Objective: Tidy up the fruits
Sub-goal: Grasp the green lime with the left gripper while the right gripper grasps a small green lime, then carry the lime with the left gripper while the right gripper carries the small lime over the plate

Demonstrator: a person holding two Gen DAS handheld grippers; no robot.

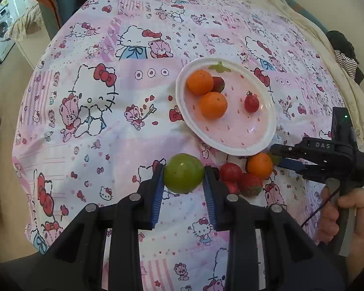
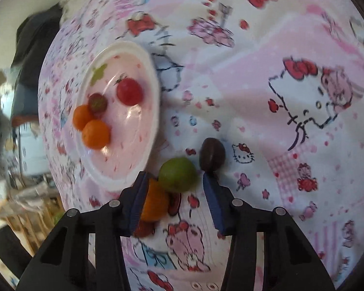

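My left gripper [image 1: 184, 176] is shut on a green round fruit [image 1: 183, 176], held just above the cloth. A white plate [image 1: 262, 143] holds two oranges [image 1: 213, 104], a strawberry [image 1: 219, 84] and a cherry tomato [image 1: 251, 102]. Beside the plate lie an orange [image 1: 259, 165], a red tomato [image 1: 230, 171] and a strawberry [image 1: 251, 184]. My right gripper [image 2: 176, 181] is open over the cloth, its jaws either side of a small green fruit [image 2: 178, 174]. A dark brown fruit [image 2: 212, 154] lies just beyond it. The plate [image 2: 150, 77] shows to the left.
A pink Hello Kitty cloth [image 1: 97, 126] covers the table. A chair with dark clothing [image 1: 58, 2] stands at the far left edge. Striped dark clothes [image 1: 344, 53] lie at the far right. A washing machine [image 1: 0, 31] stands beyond the table.
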